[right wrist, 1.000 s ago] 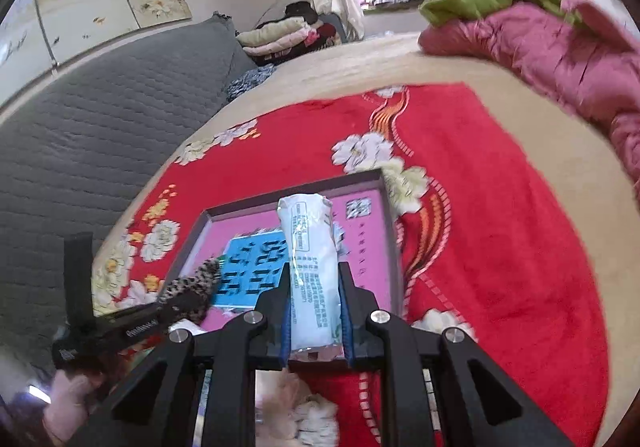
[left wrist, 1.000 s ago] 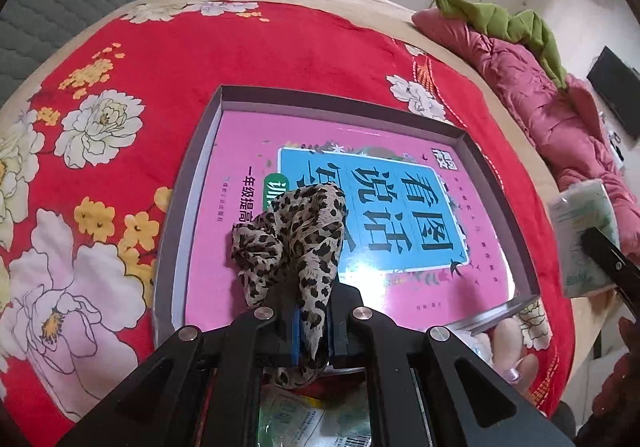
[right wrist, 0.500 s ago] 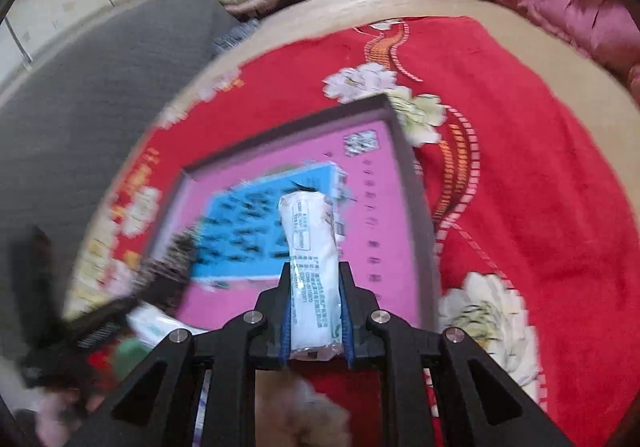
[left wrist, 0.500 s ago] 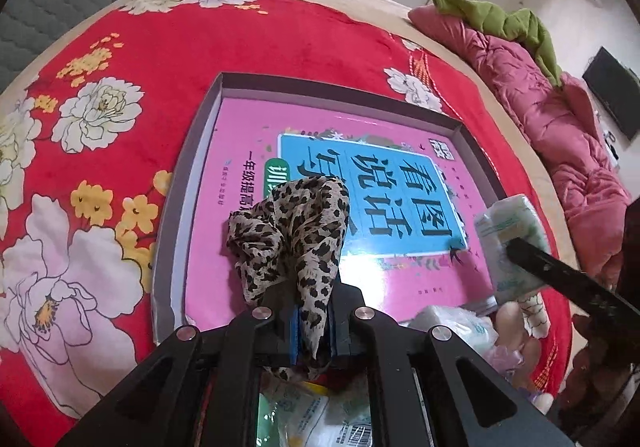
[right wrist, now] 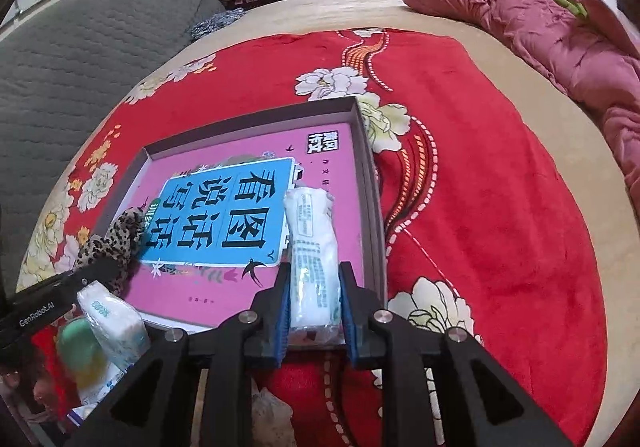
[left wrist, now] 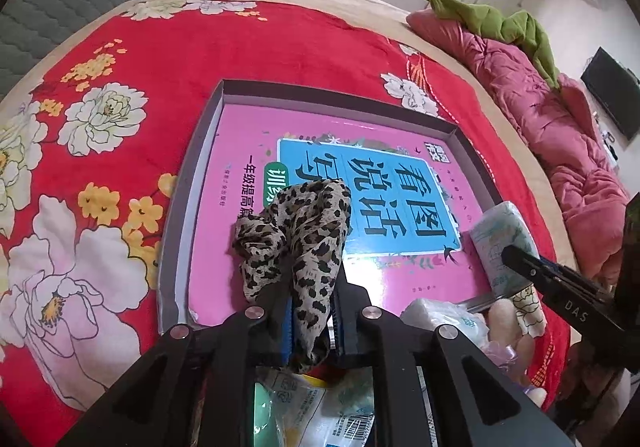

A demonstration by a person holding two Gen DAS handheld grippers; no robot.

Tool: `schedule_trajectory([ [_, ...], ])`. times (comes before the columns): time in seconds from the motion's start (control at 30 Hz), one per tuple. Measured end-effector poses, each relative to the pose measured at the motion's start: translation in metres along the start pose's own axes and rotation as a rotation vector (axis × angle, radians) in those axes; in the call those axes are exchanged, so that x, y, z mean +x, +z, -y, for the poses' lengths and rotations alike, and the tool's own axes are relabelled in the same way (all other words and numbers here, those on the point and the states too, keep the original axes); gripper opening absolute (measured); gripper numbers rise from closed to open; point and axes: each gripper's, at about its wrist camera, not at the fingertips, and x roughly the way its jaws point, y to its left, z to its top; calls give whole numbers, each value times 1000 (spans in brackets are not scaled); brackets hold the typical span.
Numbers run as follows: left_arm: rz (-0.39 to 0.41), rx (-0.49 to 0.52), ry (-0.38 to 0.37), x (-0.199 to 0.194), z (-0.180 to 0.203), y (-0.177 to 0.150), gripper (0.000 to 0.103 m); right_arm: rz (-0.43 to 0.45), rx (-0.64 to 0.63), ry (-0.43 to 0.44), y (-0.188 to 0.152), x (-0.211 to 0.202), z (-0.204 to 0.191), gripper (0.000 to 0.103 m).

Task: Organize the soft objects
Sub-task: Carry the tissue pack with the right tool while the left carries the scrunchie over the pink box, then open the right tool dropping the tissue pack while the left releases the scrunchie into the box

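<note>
Left hand-held black two-finger gripper (left wrist: 311, 321), jaws just eased slightly apart, leopard-print fabric scrunchie (left wrist: 298, 243) between the blue pads (left wrist: 289, 321) and draped forward onto the pink-and-blue book cover (left wrist: 360, 191) lining the shallow grey cardboard tray (left wrist: 188, 183); pads apparently no longer pressing hard. Right hand-held black gripper (right wrist: 314, 307), jaws barely parted and clamped on a white plastic-wrapped tissue pack (right wrist: 312, 247), its far end resting inside the tray beside the right wall. Step in hand, as judged: setting both soft items down in the tray. Best done by opening each pair of jaws fully before withdrawing, pulling back along the finger line so cloth does not snag on a pad, and keeping the pack parallel to the wall to leave room. Counted: one tray, one book cover, one scrunchie, one pack in the right jaws, at least one further tissue pack (right wrist: 114, 323) waiting outside the near tray edge among a blurred pile of uncertain number, all on one red floral blanket (right wrist: 480, 151).
</note>
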Motion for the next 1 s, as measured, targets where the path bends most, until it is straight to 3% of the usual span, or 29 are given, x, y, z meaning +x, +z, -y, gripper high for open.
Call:
schedule_trajectory([
  [0.2,20,-13,-12,-9,-2,0,22,12,11,-44,0,-5,5,29],
  [0.4,31,-39,-33,-17,-6,0,33,18,5,-49,-2,-9,4,29],
  [0.57,53,-44,-40,-28,-7,0,33,29,-18,-72,-4,-13,0,29],
  [0.67,60,-42,-32,-32,-9,-1,34,44,-51,-116,-5,-15,-2,37],
  [0.83,60,-59,-24,-35,-15,-6,34,49,-69,-153,-5,-14,1,38],
  [1.0,64,-61,-10,-40,-19,-10,34,89,-72,-198,-7,-20,6,46],
])
